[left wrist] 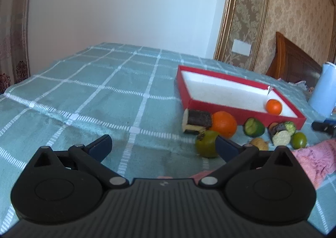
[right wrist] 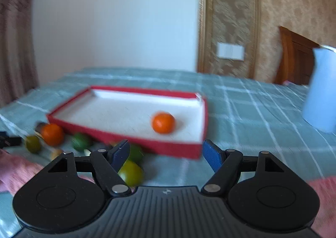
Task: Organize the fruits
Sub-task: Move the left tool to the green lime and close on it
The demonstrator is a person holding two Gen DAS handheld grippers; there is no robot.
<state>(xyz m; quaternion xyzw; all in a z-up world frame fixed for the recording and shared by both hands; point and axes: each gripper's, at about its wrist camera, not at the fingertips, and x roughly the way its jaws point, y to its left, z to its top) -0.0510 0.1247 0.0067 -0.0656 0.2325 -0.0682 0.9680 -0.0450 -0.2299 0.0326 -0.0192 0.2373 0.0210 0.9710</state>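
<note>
One orange [right wrist: 163, 122] is seen in the tray [right wrist: 168, 149]; remaining fruit is piled on the bed [left wrist: 84, 95] along the tray's near wall. R gripper [right wrist: 166, 155] is held open, empty, w/ a green fruit [right wrist: 131, 172] just below-left of its jaws. L gripper [left wrist: 163, 143] is open too, its right pad beside another green fruit [left wrist: 206, 143]; both are judged equally near.

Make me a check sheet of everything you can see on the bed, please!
Surface: green checked bedspread, soft and wrinkled.
Job's things: red tray holds one small orange. Outside it, along its near wall: big orange, green fruit, cut green fruit, dark cane pieces.
Clutter: pale blue jug; pink cloth.
Grippers: left tool open, empty; its right finger sits next to the green fruit. Right tool open, empty.
Cables: nothing seen.
Surroundings: white wall, patterned wallpaper, wooden headboard, curtain.
</note>
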